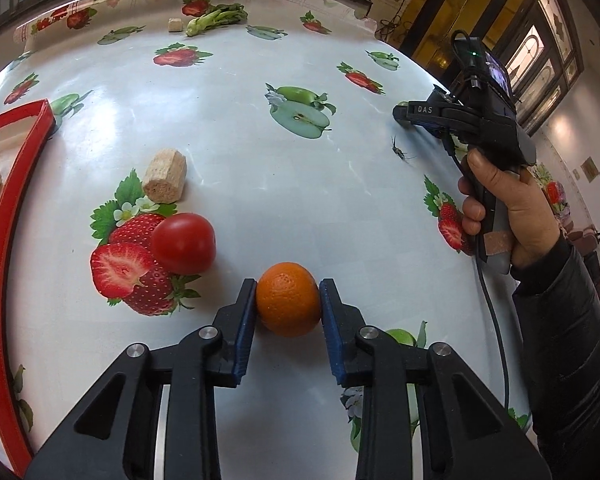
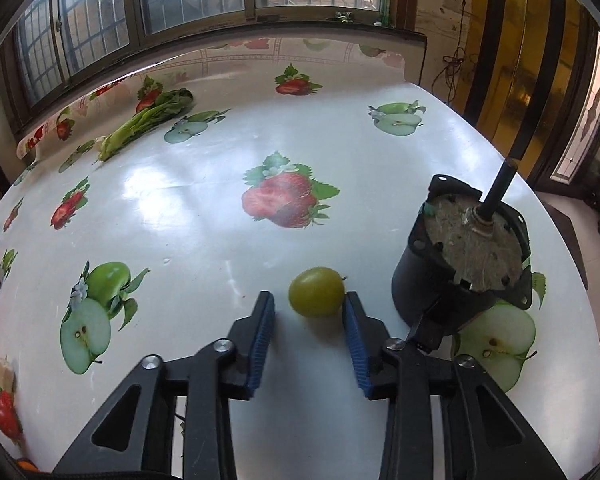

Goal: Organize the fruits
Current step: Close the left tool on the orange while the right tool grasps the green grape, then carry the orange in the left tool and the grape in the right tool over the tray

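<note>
Two fruits are sitting on the desk (image 1: 228, 128): I'm clamping my left gripper (image 1: 288, 304) across the firm, slightly slick orange (image 1: 288, 300), while the right gripper (image 2: 309, 312) is straddling the smaller, bruisable green fruit (image 2: 317, 291), jaws apart.

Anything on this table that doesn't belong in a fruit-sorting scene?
Yes. A dusty black motor with a shaft stands beside the green fruit, at odds with the produce. An insect sits on the tablecloth near the right gripper. Nothing looks spilled or damaged.
</note>
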Demonstrator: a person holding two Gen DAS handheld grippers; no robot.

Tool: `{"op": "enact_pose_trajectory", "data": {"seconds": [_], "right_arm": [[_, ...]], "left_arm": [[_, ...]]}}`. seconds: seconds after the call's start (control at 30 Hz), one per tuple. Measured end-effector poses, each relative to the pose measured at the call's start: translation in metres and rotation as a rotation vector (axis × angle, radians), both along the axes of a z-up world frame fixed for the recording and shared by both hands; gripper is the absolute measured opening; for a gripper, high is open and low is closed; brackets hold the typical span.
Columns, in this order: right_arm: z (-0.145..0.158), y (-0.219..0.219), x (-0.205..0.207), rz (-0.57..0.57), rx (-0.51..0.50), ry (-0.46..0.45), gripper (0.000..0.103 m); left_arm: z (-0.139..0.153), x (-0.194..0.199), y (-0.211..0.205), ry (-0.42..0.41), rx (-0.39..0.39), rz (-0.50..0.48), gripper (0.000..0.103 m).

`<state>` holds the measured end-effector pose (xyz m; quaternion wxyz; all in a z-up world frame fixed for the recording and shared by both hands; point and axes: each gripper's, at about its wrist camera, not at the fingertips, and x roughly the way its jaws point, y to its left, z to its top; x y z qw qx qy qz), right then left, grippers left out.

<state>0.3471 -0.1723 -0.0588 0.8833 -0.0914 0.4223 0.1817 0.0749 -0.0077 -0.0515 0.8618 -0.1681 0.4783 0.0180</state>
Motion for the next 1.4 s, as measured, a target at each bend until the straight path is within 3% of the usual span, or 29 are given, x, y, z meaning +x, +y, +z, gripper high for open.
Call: {"op": "enact_pose_trajectory", "data": {"seconds": [0.2,0.47,0.67,1.0,1.4], "right_arm": [[0.007,-0.004,-0.022,0.064,0.082,0.029,0.027],[0.022,0.012,-0.103,0.216,0.172,0.071,0.027],[0.026,0.030,-0.157,0.308,0.201,0.095,0.027],[0.031,0.057,-0.216,0.412,0.238,0.128,0.027],[0.036,0.085,-0.257,0.503,0.235,0.142,0.027]], "left_arm": [[0.005,-0.014,0.007,-0.010,-0.007,0.018,0.028],[0.017,-0.048,0.023,-0.041,-0.016,0.072,0.028],[0.025,-0.073,0.039,-0.063,-0.013,0.134,0.028],[0.037,-0.106,0.053,-0.097,0.004,0.195,0.028],[0.039,-0.130,0.073,-0.115,0.008,0.259,0.028]]}}
